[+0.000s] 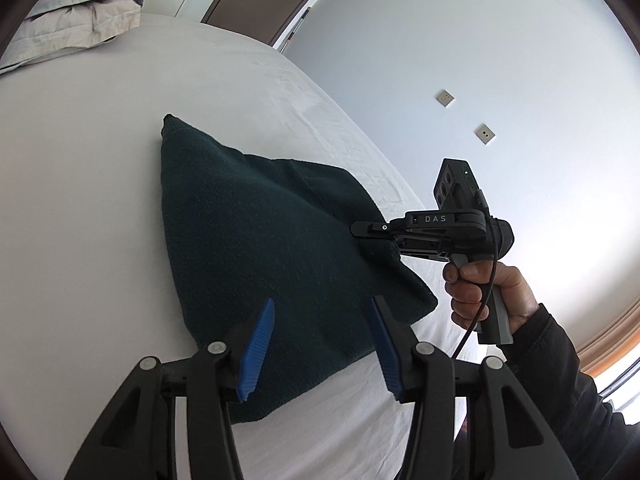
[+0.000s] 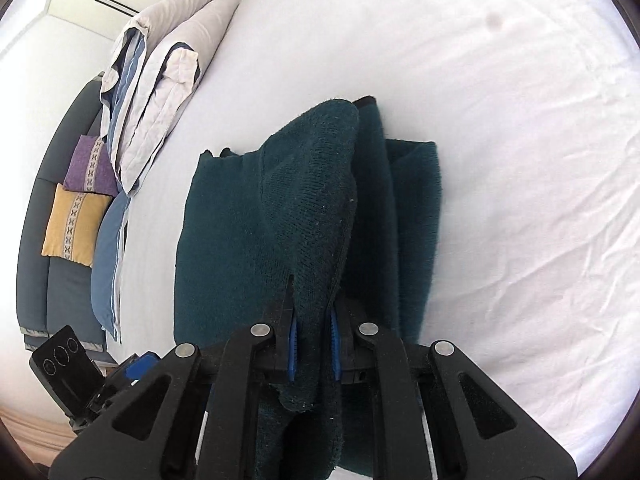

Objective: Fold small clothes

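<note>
A dark green knitted garment point(image 1: 256, 240) lies on the white bed sheet point(image 1: 80, 200); its right corner is lifted off the sheet. My right gripper point(image 1: 360, 229) is shut on that corner, held by a hand point(image 1: 480, 292) in a dark sleeve. In the right wrist view the cloth point(image 2: 304, 200) rises in a fold from the sheet point(image 2: 520, 160) and is pinched between the blue pads point(image 2: 293, 332) of the right gripper point(image 2: 314, 286). My left gripper point(image 1: 323, 300) hovers over the garment's near edge with its blue pads point(image 1: 256, 352) apart, pressing on nothing.
A folded pale duvet point(image 2: 160, 80) lies along the bed's far edge. Beside the bed stands a grey sofa point(image 2: 48, 280) with a purple cushion point(image 2: 88, 166) and a yellow cushion point(image 2: 74, 226). A white wall with two sockets point(image 1: 444, 98) is on the right.
</note>
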{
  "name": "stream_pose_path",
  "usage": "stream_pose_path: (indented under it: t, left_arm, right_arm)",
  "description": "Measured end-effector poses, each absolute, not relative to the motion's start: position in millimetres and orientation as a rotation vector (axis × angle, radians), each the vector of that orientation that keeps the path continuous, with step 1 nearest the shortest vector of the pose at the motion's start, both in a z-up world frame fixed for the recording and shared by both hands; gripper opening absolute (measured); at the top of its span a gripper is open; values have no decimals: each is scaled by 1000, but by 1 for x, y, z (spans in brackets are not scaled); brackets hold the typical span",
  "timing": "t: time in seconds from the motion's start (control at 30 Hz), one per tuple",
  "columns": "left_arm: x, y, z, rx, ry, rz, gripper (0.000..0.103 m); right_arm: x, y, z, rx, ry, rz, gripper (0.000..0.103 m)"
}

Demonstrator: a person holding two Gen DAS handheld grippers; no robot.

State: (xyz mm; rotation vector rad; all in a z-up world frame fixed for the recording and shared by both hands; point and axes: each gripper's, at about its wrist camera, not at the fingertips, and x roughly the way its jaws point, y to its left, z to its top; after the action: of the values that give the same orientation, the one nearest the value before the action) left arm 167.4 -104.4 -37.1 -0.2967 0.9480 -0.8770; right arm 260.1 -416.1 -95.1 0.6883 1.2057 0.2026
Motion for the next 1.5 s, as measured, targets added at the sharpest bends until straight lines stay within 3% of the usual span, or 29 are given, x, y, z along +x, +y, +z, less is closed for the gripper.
stream_pose_path:
  t: [0.27, 0.4, 0.43, 0.53, 0.63, 0.67, 0.73, 0.77, 0.8, 1.03, 1.23, 1.5]
  left_arm:
    - [181, -130, -71, -213, 1025, -847, 53]
    - [179, -125, -82, -228, 1034, -844, 53]
    - [179, -126, -82, -228, 1036, -844, 53]
    - [178, -128, -81, -219, 1039, -843, 53]
    - [176, -128, -81, -209, 1041, -841, 53]
    - [175, -128, -81, -206, 1042, -840, 53]
    - [174, -129, -80, -200, 1045, -835, 53]
    - [174, -129, -80, -200, 1047, -834, 53]
    - [175, -130, -79, -201, 1050, -834, 53]
    - [168, -131, -73, -164, 1054, -833, 53]
    - [166, -139, -86, -107, 1060, -836, 53]
    - [166, -136, -82, -147, 1069, -832, 53]
  right_arm:
    - [257, -443, -137, 842, 1169, 193, 11]
    - [233, -445, -133, 934, 1147, 207, 18]
    - [226, -444, -131, 949, 1140, 215, 21]
    - [202, -433, -123, 992, 1121, 250, 45]
    - [184, -419, -118, 960, 1149, 273, 50]
    - [181, -414, -118, 949, 1168, 265, 50]
    - [175, -410, -122, 910, 1178, 252, 38]
    - [168, -411, -125, 901, 1187, 222, 18]
    - [160, -416, -129, 924, 1187, 208, 11]
    - [109, -429, -135, 981, 1128, 210, 8]
    - [89, -459, -175, 1138, 1047, 244, 6]
    - [89, -456, -164, 1038, 1084, 260, 7]
